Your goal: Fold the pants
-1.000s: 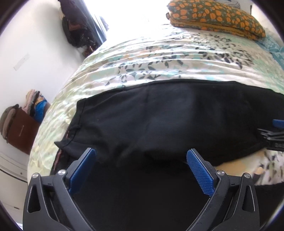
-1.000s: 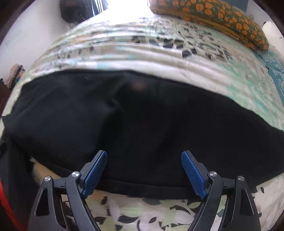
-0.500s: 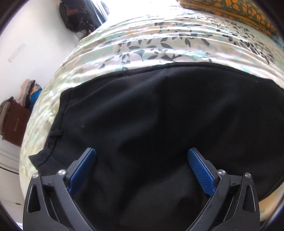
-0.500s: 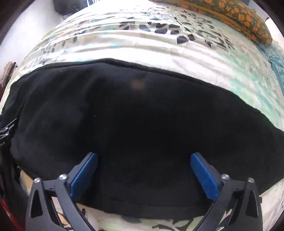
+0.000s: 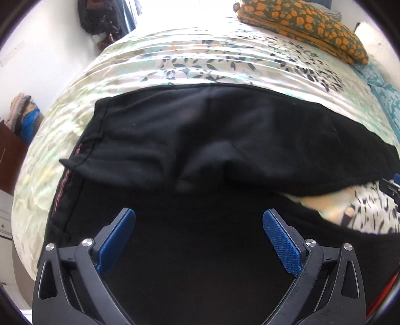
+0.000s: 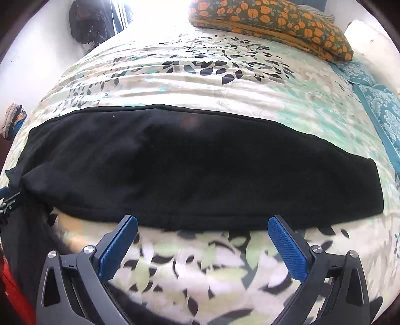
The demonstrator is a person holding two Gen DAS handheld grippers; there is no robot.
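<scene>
Black pants lie flat across a leaf-print bed, one leg folded over the other, waistband at the left. They show as a long dark band in the right wrist view. My left gripper is open and empty, hovering over the near black fabric. My right gripper is open and empty, above bare bedspread just short of the pants' near edge. The right gripper's tip peeks in at the left view's right edge.
The bedspread stretches beyond the pants. An orange-flowered pillow lies at the far end, a teal cloth to the right. A dark bag hangs on the far wall. Stacked clothes sit left of the bed.
Both grippers have pulled back toward me and lifted from the pants. The right one now sits over bare bedspread. The pants' top layer looks more bunched near the middle.
</scene>
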